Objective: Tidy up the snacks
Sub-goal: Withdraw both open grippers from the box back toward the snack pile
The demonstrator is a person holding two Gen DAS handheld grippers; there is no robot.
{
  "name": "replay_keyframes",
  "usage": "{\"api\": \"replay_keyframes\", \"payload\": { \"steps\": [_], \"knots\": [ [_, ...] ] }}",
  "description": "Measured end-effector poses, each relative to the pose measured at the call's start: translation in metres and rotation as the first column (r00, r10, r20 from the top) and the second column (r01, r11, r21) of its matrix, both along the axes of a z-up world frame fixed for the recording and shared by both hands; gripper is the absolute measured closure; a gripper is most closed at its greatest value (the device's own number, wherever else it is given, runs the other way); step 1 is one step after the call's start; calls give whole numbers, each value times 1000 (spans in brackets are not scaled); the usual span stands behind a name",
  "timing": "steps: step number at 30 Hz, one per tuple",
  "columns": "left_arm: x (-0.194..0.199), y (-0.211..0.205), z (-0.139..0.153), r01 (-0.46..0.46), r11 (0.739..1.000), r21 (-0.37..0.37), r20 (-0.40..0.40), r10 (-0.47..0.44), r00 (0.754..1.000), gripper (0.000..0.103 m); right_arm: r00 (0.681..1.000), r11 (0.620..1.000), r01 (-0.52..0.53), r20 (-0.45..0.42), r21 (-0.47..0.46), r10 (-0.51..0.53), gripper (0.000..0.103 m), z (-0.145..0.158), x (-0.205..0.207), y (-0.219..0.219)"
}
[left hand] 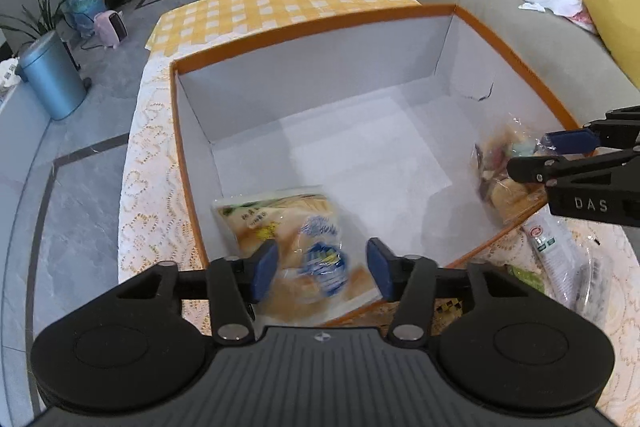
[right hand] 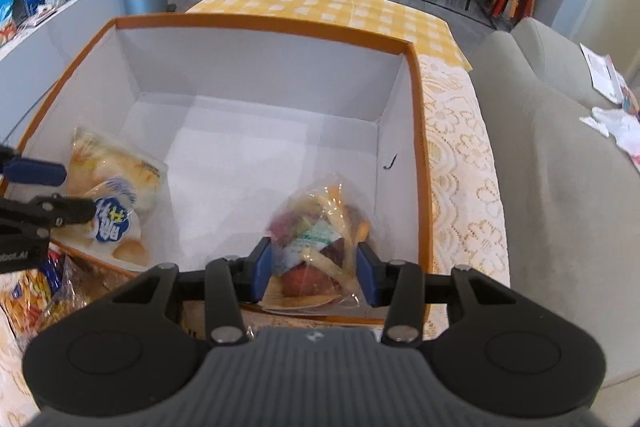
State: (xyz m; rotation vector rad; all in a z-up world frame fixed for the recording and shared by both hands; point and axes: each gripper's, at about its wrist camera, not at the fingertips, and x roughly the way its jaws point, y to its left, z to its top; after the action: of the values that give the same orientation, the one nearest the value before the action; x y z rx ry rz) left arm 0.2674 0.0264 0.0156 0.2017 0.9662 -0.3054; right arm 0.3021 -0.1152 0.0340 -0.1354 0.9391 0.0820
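A bread bag [left hand: 296, 247] is seen in the box [left hand: 320, 27], at the near left corner, about 7 o'clock from the box centre. The left gripper [left hand: 322, 269] is above it with its fingers spread; the bag lies between them, but the pads do not seem to press it, so it is judged as let go. A mixed snack bag [right hand: 316, 247] is at the near right corner, about 5 o'clock. The right gripper [right hand: 314, 273] has its fingers against both sides of this bag, and it appears to be pinched. Both bags are judged light and soft, with thin slippery film that crumples. The bread can be squashed easily, so a gentle hold at the sealed edge or a loose fold of film is advised, not across the loaves. The mixed bag is lumpy; its gathered top is the better place. More packets [right hand: 28, 291] lie on the worktop [right hand: 452, 147] outside the box, at 8 o'clock in the right wrist view.
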Motion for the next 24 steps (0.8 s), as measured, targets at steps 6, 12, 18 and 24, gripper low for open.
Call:
{"api": "replay_keyframes", "payload": {
  "steps": [6, 12, 18, 24],
  "knots": [
    [4, 9, 6, -30, 997, -64, -6, 29, 1000, 37, 1000, 999, 14, 4, 32, -14, 50, 10, 1, 3],
    [-6, 7, 18, -26, 999, -35, 62, 28, 998, 37, 999, 1000, -1, 38, 19, 0, 48, 19, -6, 8],
    [-14, 5, 39, -28, 1000, -2, 110, 29, 994, 37, 997, 1000, 1, 73, 14, -2, 45, 43, -12, 5],
    [-11, 15, 58, -83, 996, 18, 139, 80, 987, 36, 994, 998, 52, 101, -32, -48, 43, 68, -12, -8]
  ]
}}
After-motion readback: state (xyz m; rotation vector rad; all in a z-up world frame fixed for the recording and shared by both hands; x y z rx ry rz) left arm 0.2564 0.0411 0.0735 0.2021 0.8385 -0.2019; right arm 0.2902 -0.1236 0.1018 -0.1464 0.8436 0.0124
